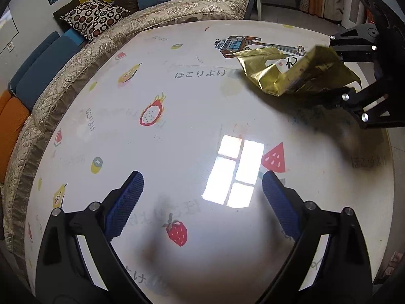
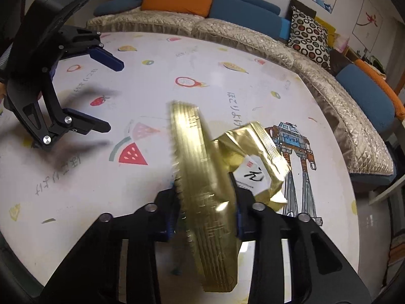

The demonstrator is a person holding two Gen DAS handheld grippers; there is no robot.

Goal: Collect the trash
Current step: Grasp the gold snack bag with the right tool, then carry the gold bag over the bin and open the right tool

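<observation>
One piece of trash shows, a crumpled gold foil wrapper [image 2: 210, 177], and it is pinched between the pressed-in fingers of the right hand-held gripper [image 2: 206, 215], lifted clear of the worktop [image 2: 76, 190] just ahead of its own camera. Off to that gripper's left, the left hand-held gripper [image 1: 202, 197] hangs over the worktop with fingers spread wide and nothing between them. Beyond both lie the fruit-printed worktop surface, then the quilted sofa [image 2: 329, 81] along its far edge. I judge the pick-up done; dropping the wrapper into a bin remains, and no bin is in view
</observation>
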